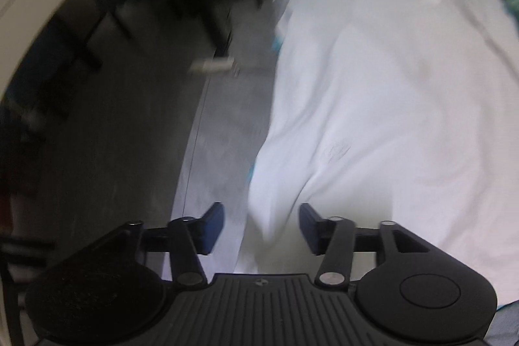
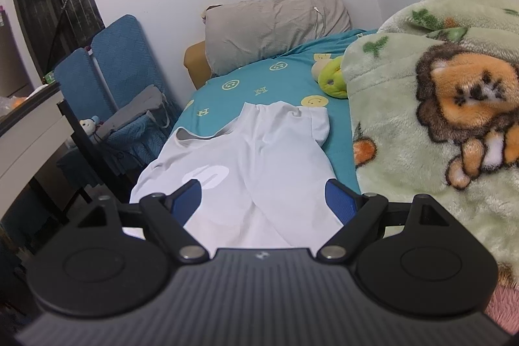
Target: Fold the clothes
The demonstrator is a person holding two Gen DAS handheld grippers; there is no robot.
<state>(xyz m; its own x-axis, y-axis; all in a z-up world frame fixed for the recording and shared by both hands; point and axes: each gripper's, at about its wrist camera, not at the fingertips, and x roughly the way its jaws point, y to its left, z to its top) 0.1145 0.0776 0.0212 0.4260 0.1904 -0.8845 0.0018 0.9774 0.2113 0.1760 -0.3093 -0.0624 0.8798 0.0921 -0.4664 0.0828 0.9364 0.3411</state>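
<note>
white soft cotton T-shirt (image 2: 246, 151): flat on teal smiley-print bed sheet (image 2: 279, 77) | left tongs (image 1: 261, 224): spread, empty, at shirt's edge | right tongs (image 2: 264, 200): spread, empty | handling: light, limp; likely best pinched at hem corners

Left gripper (image 1: 261, 227): matte black ribbed body, two round side discs, silver pivot screws on black linkage arms, blue finger pads (image 1: 212, 227). Right gripper (image 2: 262, 201): identical build, small centre emblem on ribbed body.

A white T-shirt (image 2: 256, 151) lies on the teal-sheeted bed (image 2: 285, 77) before my right claw (image 2: 264, 201), fleece lion blanket (image 2: 438, 119) right, grey pillow (image 2: 275, 21) behind.
</note>
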